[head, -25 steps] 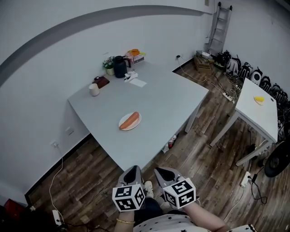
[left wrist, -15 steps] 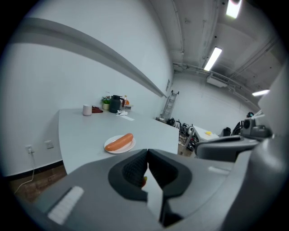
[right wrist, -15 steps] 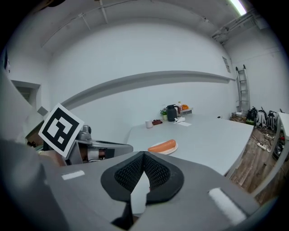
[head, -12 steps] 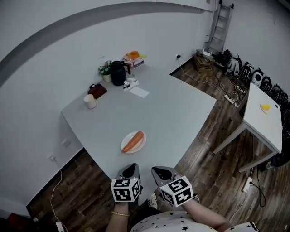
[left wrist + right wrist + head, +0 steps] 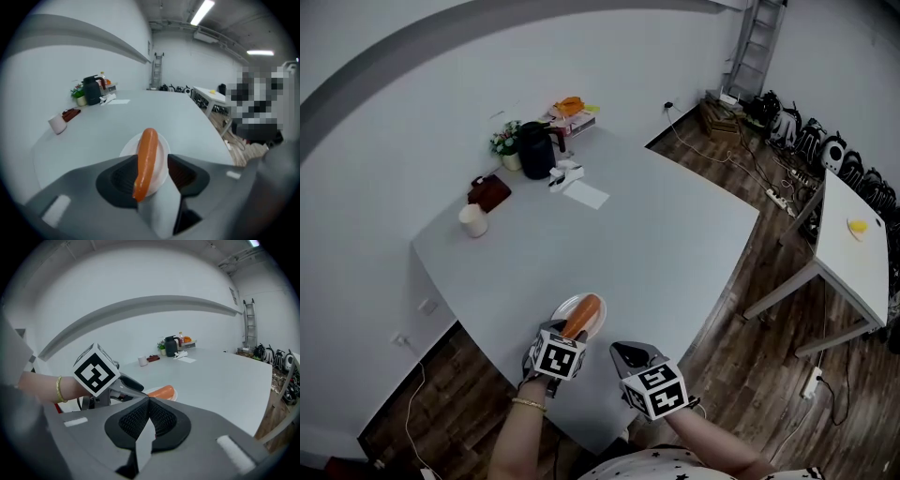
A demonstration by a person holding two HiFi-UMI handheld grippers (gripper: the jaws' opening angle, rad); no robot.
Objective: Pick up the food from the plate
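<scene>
An orange sausage (image 5: 582, 315) lies on a small white plate (image 5: 565, 307) near the front edge of the grey table (image 5: 666, 244). My left gripper (image 5: 566, 332) points down at the plate from the near side. Its jaws have just been opening and stand apart in the left gripper view. The sausage's (image 5: 147, 159) near end lies between the pads (image 5: 118, 180), unpressed. My right gripper (image 5: 630, 356) hovers to the right of the plate, shut with nothing in it. In the right gripper view its tips (image 5: 149, 401) meet, and the sausage (image 5: 161, 392) shows beyond them.
At the table's far end stand a black kettle (image 5: 534, 150), a plant (image 5: 504, 142), a white cup (image 5: 472, 221), a dark brown object (image 5: 489, 192) and a sheet of paper (image 5: 586, 195). A second white table (image 5: 853, 262) is at the right. A ladder (image 5: 759, 42) and cables lie beyond.
Both grippers have come forward from above the floor to the table's front edge. The left one has reached the plate and dipped towards the sausage; the right one stopped beside it.
</scene>
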